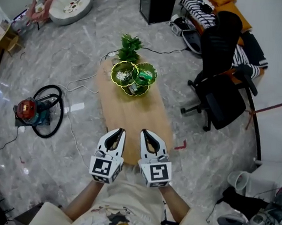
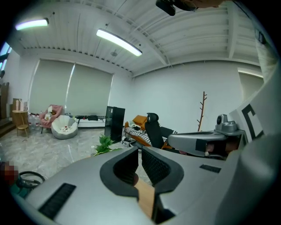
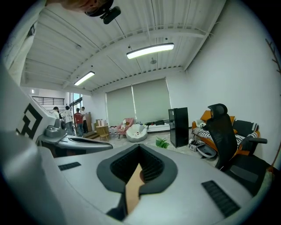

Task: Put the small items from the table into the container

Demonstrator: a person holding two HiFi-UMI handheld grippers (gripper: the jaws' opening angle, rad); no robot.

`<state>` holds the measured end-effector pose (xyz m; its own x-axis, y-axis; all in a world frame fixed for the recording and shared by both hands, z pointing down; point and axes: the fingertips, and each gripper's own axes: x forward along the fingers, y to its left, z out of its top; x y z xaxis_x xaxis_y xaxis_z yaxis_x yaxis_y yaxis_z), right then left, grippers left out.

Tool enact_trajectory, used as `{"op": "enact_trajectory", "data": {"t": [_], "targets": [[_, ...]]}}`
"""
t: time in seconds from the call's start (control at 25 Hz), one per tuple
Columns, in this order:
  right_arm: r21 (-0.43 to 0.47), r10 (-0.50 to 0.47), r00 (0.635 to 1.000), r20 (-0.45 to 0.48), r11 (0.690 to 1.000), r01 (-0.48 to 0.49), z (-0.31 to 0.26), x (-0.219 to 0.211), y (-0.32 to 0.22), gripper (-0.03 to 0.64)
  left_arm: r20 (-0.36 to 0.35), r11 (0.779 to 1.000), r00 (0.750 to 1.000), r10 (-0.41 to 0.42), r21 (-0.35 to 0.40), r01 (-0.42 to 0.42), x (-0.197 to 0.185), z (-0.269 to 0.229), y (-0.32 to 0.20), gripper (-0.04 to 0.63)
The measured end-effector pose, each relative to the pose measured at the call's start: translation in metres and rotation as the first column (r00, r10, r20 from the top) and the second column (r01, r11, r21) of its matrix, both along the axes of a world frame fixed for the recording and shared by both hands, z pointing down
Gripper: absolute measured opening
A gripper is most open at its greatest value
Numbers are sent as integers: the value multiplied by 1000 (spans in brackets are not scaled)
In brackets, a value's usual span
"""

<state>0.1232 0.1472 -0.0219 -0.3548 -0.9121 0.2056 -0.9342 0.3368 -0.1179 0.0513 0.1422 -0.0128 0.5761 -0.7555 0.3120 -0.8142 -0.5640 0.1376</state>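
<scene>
Wore a cream short-sleeved T-shirt with a dark-and-orange print on the chest. Carried pale grey shells on the left tool and right tool, lined with black ribbed pads, each backed by a cube of black-and-white square markers.

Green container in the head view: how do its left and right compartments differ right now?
The left compartment holds pale whitish bits spread over its floor; the right compartment holds a chunkier green-and-white item. The left one's contents look loose and many; the right one's look like one or two pieces, too small to name. Shared: both are green-rimmed lobes of the same container at the far end of the table, beside the plant.
</scene>
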Motion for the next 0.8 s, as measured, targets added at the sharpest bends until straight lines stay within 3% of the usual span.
{"op": "enact_trajectory", "data": {"t": [0.24,0.64,0.8], "targets": [[-30,-11,1000,9,999,12,-17,-2,36,6,-11,999,1000,-25,41,26,0,-30,42,31],[30,-50,998,33,998,49,-41,-8,68,6,-23,993,997,-68,95,70,2,-52,78,31],[50,-40,998,44,998,38,-47,-10,79,6,-20,993,996,-89,75,90,-3,-49,92,31]]}}
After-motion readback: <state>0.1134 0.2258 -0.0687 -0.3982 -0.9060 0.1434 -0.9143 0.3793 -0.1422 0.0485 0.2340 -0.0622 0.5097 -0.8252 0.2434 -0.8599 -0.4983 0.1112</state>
